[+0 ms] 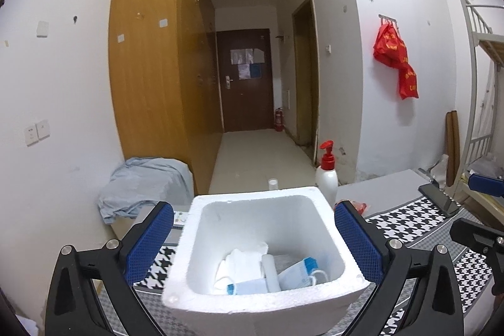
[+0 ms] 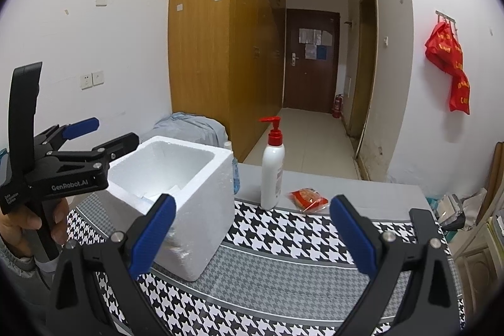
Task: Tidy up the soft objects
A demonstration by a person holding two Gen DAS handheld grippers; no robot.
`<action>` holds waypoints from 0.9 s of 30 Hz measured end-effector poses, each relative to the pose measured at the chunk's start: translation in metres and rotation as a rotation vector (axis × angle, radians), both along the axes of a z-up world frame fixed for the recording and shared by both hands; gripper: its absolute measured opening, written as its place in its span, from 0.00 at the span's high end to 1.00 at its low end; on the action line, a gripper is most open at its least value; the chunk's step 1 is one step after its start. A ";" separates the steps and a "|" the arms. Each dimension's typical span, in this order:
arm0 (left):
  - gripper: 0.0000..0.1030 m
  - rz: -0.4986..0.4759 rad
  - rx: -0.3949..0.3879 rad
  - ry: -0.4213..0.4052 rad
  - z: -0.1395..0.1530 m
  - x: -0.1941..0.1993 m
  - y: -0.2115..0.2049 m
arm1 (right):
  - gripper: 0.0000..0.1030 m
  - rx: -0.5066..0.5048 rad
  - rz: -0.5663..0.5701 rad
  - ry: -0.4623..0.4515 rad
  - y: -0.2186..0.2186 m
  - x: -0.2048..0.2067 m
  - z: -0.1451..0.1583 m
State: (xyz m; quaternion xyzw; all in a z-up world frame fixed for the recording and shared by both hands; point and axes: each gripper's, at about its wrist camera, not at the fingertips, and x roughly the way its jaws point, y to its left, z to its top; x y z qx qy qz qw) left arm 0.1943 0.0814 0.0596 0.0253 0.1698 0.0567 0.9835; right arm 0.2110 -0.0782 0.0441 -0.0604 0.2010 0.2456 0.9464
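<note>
Two grippers, both with jaws spread wide and empty. Left gripper (image 1: 253, 244) hovers over the foam box (image 1: 220, 301), pads outside its side rims; white cloths and face masks (image 1: 302, 273) lie inside. Right of the box: pump bottle (image 2: 272, 175), red packet (image 2: 308, 200), bare houndstooth mat (image 2: 283, 270) under the right gripper (image 2: 252, 233).

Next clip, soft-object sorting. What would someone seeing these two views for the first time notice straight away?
First the white foam box on the houndstooth cloth, framed by the wide-open left hand-held gripper; soft white and blue items lie in its bottom. Then the white pump bottle with its red top standing right of the box, a small red packet beside it, and the red bags hanging on the right wall.
</note>
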 end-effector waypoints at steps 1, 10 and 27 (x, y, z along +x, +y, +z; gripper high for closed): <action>0.01 0.008 0.001 -0.001 0.001 -0.003 0.002 | 0.03 0.002 0.001 -0.002 0.000 -0.001 0.001; 0.01 0.054 0.003 -0.029 0.008 -0.029 0.013 | 0.03 0.015 0.002 -0.016 -0.004 -0.012 0.005; 0.01 0.049 0.006 -0.067 0.016 -0.089 -0.002 | 0.03 0.039 0.020 -0.053 -0.020 -0.061 0.010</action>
